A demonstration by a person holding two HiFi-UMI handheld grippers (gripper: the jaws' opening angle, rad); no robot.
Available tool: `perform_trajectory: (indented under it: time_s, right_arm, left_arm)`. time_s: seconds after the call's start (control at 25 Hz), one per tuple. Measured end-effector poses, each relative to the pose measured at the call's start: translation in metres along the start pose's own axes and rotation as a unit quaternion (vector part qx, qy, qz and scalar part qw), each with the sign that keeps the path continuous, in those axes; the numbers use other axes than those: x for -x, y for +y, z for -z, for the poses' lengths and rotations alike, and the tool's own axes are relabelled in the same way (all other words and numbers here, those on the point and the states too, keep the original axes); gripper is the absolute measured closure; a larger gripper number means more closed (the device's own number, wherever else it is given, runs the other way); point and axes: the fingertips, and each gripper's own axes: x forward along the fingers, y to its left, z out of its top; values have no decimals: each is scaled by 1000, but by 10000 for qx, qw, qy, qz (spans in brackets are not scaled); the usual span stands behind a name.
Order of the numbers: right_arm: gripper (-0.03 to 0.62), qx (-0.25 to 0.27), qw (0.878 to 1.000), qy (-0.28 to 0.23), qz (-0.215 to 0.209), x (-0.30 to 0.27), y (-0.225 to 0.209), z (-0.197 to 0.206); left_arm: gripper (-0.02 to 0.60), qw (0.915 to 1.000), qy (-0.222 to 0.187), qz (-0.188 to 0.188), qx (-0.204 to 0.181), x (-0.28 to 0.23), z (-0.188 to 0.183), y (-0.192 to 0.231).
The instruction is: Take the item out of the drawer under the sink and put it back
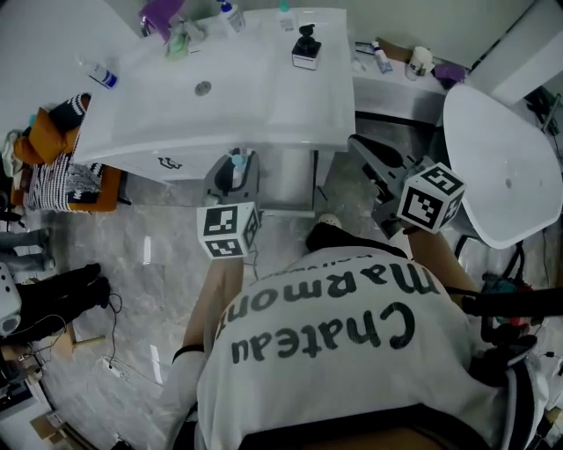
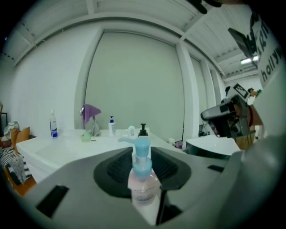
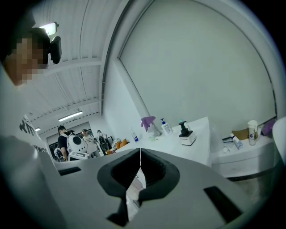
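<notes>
Sink [image 1: 264,97] front edge bare; bottles [image 1: 230,14] crowd back rim; round table [image 1: 506,167] blocks right side.

Pump bottle [image 2: 144,190], blue top, upright, clamped in left hand-held gripper [image 2: 143,166]

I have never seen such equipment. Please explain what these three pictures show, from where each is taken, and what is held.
A person holds a two-jaw gripper in each hand; there is no robot. The head view looks down from the person's head onto a white sink with a black pump dispenser and small bottles near its back edge. The other two views come from cameras riding on the grippers. The left gripper is shut on a pump bottle with a blue top. The right gripper is shut and empty.
</notes>
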Motion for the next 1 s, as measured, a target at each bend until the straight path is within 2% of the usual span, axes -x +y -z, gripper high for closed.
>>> perform_trajectory:
  time_s: [0.2,0.4,0.68,1.0]
  right_arm:
    - [582,281,9996,59,-82,-8,20,-7]
    - [583,337,9992,-84,-175,-10,41,-12]
    - [582,606,9978,-156,-236,-7,64,-12]
    - [583,920,9955,-125,-171,-1,63,-14]
  left_arm:
    - [454,9980,-619,111,68,26,-49,0]
    - [454,9928,-1132,334,203,58,-86,-5]
    - [454,9850,-1590,603,290,93,-117,-12]
    - [454,9766,-1850,899,630,97,-135,-28]
